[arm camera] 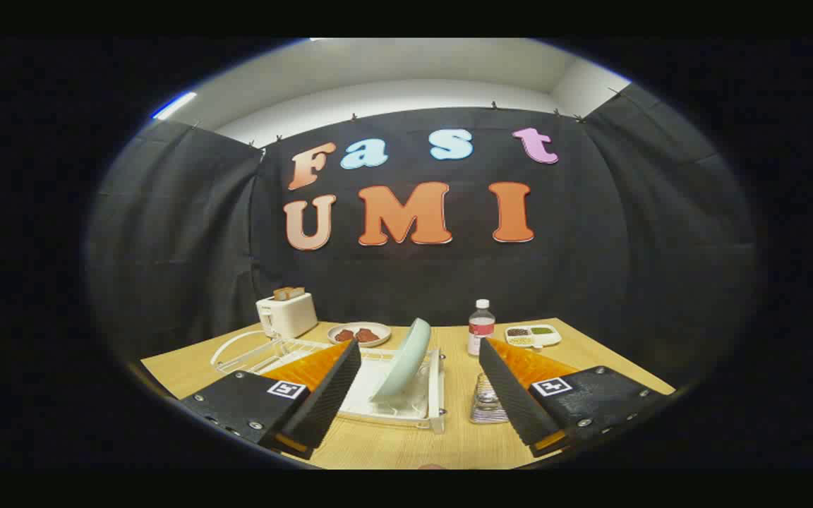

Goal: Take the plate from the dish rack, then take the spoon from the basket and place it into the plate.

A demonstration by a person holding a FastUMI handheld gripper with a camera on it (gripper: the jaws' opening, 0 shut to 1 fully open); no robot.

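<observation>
Gripper view: looks forward along the two fingers over a wooden table (463, 444) toward the booth's black cloth wall.
Gripper (420, 395): fingers spread wide, nothing between the pads, both held above the table and touching no object.
Plate (402, 360): pale blue-green, standing on edge and leaning in the white dish rack (406, 402), just ahead of the fingers and between them, nearer the left finger.
Dish rack: white wire frame on a white tray, its left part hidden behind the left finger, its near rim just ahead of the fingertips.
Basket (485, 406): small clear or wire holder on the table just beside the right finger, partly hidden by it; I cannot make out the spoon in it.
Bottle (480, 326): clear with a white cap and a red label, upright beyond the right finger.
Toaster (286, 314): white, bread in its slots, at the far left of the table.
Round plate (359, 334): holds reddish-brown food, beyond the rack, beside the toaster.
Divided dish (533, 334): white, with dark and green contents, at the far right near the bottle.
</observation>
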